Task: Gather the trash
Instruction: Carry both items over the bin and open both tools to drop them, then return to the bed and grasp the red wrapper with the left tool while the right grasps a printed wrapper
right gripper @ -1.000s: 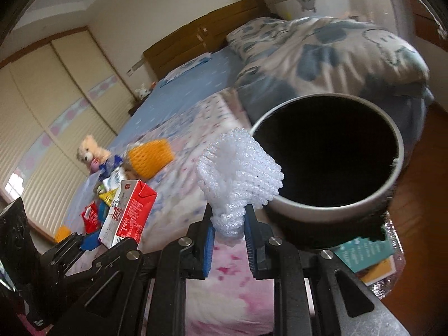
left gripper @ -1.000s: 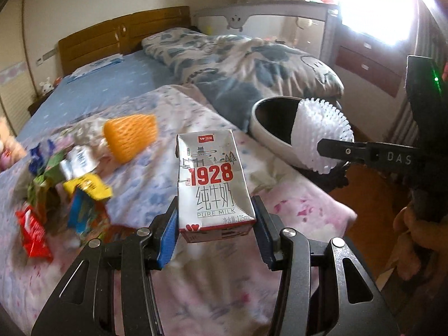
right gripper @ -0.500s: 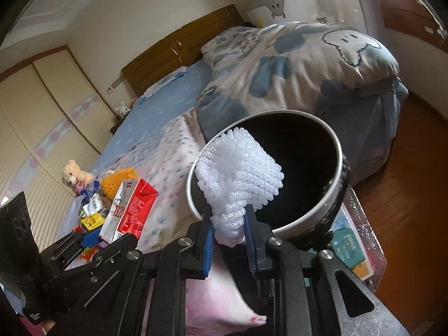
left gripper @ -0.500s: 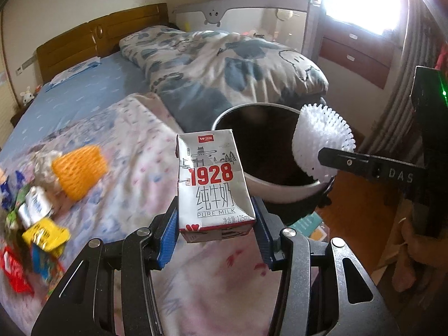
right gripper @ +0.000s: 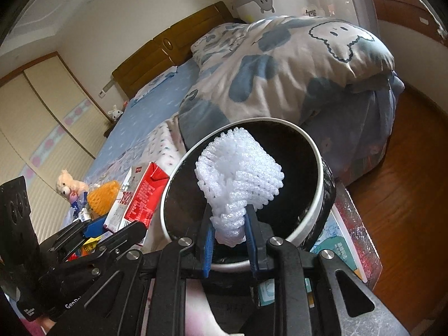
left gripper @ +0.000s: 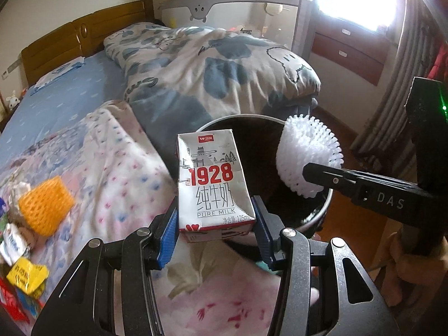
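My left gripper (left gripper: 215,229) is shut on a white and red "1928" pure milk carton (left gripper: 214,184), held upright at the near rim of a round bin with a black inside (left gripper: 322,212). My right gripper (right gripper: 228,238) is shut on a white foam fruit net (right gripper: 238,173), held over the bin's mouth (right gripper: 319,168). The net (left gripper: 306,158) and the right gripper also show in the left wrist view at right. The carton (right gripper: 140,196) shows in the right wrist view left of the bin.
An orange foam net (left gripper: 44,204) and several wrappers (left gripper: 25,277) lie on the dotted blanket (left gripper: 112,173) at left. A bunched blue-patterned duvet (left gripper: 212,70) lies behind the bin. A book (right gripper: 341,252) lies under the bin on a stool. Wooden floor (right gripper: 406,196) is at right.
Both grippers have moved right, away from the trash pile towards the bin. The net now hangs over the bin's mouth and the carton is at its rim. Both grips are unchanged.
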Demonstrator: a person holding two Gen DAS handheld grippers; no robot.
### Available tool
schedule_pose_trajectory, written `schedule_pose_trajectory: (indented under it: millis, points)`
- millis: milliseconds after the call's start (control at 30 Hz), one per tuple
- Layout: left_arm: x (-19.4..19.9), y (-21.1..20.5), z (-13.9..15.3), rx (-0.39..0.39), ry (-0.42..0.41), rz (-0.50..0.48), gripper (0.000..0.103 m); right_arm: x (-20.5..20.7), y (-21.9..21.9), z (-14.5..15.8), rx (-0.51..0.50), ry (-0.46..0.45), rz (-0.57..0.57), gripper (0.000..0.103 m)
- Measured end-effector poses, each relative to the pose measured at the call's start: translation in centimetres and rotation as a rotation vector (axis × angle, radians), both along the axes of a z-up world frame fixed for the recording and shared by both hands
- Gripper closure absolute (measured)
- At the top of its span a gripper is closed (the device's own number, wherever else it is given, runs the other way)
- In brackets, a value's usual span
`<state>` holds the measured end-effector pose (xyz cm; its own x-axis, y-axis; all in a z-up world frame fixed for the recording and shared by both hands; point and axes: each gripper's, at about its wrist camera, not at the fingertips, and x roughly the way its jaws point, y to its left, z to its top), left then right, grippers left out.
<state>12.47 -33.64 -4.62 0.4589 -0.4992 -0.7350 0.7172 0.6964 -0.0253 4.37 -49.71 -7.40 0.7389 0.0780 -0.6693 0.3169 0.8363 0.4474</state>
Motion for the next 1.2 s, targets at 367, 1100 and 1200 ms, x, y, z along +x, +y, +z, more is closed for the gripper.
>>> schedule_pose_trajectory:
  millis: [367,1100,1200]
  points:
    - [1.2,-2.4,-0.7,0.017,0.016,-0.035,0.053,1.5,-1.5,-0.1,0.001,0.016,-0.005,0.078]
    - [-2.0,11.4,-0.2,-0.076,0.004,0.170,0.024,-0.6,3.2,1.2,0.005,-0.063,-0.014,0.024]
    - [-2.4,14.1,-0.4,-0.079,0.003,0.209,0.024,-0.8,5.3,1.2,0.012,-0.071,0.013,0.024]
